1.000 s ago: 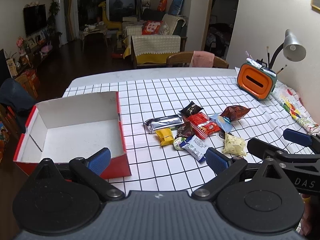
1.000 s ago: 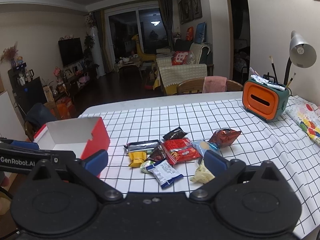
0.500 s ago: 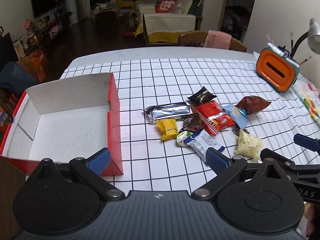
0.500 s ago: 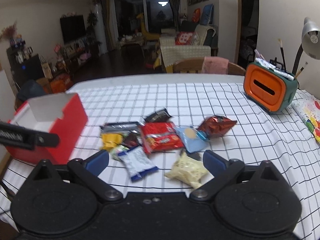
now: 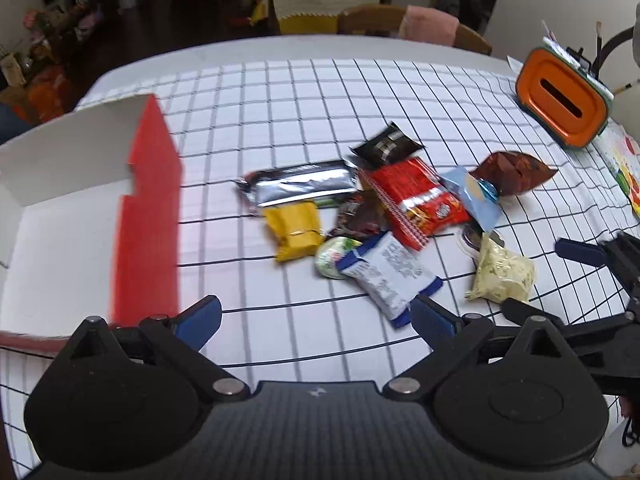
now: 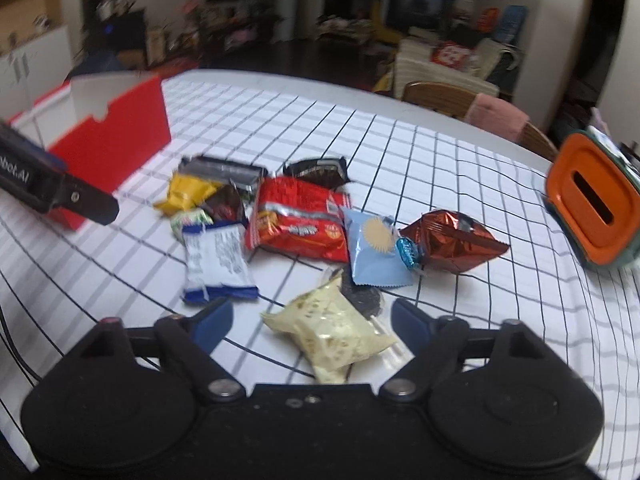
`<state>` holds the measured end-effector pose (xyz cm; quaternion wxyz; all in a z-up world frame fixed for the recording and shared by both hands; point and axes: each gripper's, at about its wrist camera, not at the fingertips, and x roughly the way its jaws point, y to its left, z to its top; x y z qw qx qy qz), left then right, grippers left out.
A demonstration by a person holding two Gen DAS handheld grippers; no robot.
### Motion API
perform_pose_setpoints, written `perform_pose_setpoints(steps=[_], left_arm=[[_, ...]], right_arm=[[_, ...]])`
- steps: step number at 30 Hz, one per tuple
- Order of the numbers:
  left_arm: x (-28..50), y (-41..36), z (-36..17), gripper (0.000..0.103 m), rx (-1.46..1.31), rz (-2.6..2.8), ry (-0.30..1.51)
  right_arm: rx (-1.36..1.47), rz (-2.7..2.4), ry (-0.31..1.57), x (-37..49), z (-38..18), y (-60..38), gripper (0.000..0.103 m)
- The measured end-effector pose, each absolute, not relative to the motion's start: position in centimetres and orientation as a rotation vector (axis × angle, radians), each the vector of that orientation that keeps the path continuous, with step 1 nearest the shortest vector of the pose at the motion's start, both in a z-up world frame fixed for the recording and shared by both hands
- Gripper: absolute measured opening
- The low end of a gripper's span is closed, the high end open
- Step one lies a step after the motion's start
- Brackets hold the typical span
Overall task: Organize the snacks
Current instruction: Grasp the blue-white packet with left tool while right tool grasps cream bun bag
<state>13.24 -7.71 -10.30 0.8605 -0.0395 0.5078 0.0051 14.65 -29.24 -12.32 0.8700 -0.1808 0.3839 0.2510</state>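
Note:
A pile of snack packets lies on the checked tablecloth: a silver bar (image 5: 298, 184), a yellow packet (image 5: 295, 231), a red packet (image 5: 416, 200), a blue-white packet (image 5: 390, 276) and a pale yellow packet (image 6: 330, 332). An open red box (image 5: 148, 216) with a white inside stands at the left. My left gripper (image 5: 316, 320) is open and empty, just in front of the blue-white packet. My right gripper (image 6: 308, 324) is open, with the pale yellow packet between its fingers, not clamped.
An orange and green desk organizer (image 5: 564, 98) stands at the back right, also in the right wrist view (image 6: 592, 208). A brown packet (image 6: 454, 240) and a light blue packet (image 6: 374, 252) lie right of the pile. A chair (image 5: 412, 28) stands behind the table.
Both grippers have moved forward and down toward the snack pile. The right gripper has come around the pale yellow packet. The left gripper has shifted right, away from the box.

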Motion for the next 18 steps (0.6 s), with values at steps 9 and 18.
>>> perform_pose_setpoints(steps=[9, 18], left_arm=[[18.9, -9.9, -14.4, 0.101, -0.229, 0.080, 1.219], [22.1, -10.6, -16.8, 0.101, -0.343, 0.200, 1.288]], right_arm=[[-0.489, 0.648, 0.862, 17.4, -14.4, -29.4, 0.082], [-0.475, 0.693, 0.899, 18.4, -15.2, -29.7, 0.079]])
